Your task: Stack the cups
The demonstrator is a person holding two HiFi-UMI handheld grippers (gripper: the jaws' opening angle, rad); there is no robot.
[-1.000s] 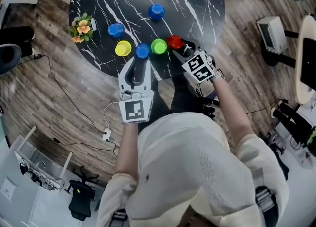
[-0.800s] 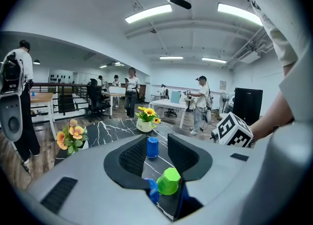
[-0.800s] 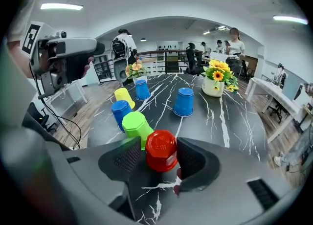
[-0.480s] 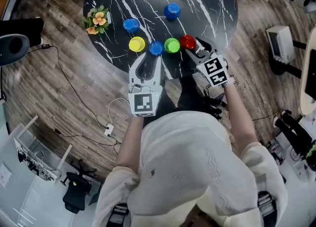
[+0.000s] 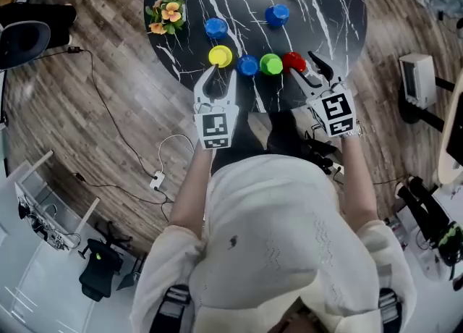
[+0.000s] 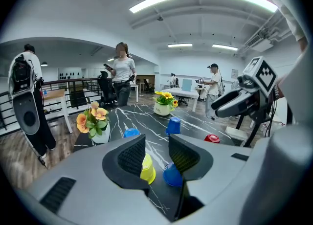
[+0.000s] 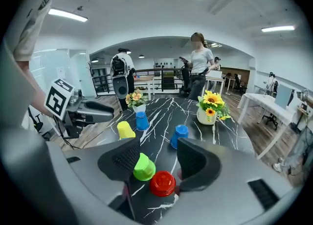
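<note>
Several small cups stand upside down near the front edge of the black marble table [image 5: 318,6]: yellow cup [image 5: 220,56], blue cup [image 5: 248,65], green cup [image 5: 271,64] and red cup [image 5: 294,61] in a row. Two more blue cups [image 5: 215,27] [image 5: 276,14] stand farther back. My left gripper [image 5: 219,78] is open and empty at the table edge, its gap framing the yellow cup [image 6: 147,169] and blue cup [image 6: 172,174]. My right gripper [image 5: 309,67] is open. Its jaws have just been opening, and they hold nothing. It hovers above the red cup [image 7: 162,183], beside the green cup [image 7: 144,167].
A pot of orange flowers [image 5: 166,14] stands at the table's left rim. A sunflower pot [image 7: 210,109] stands at the far side. Cables [image 5: 123,172] lie on the wooden floor. Several people [image 6: 122,79] stand in the room behind.
My right gripper has lifted up off the red cup with its jaws spread wider. My left gripper has sunk and shifted from the blue cup toward the yellow one.
</note>
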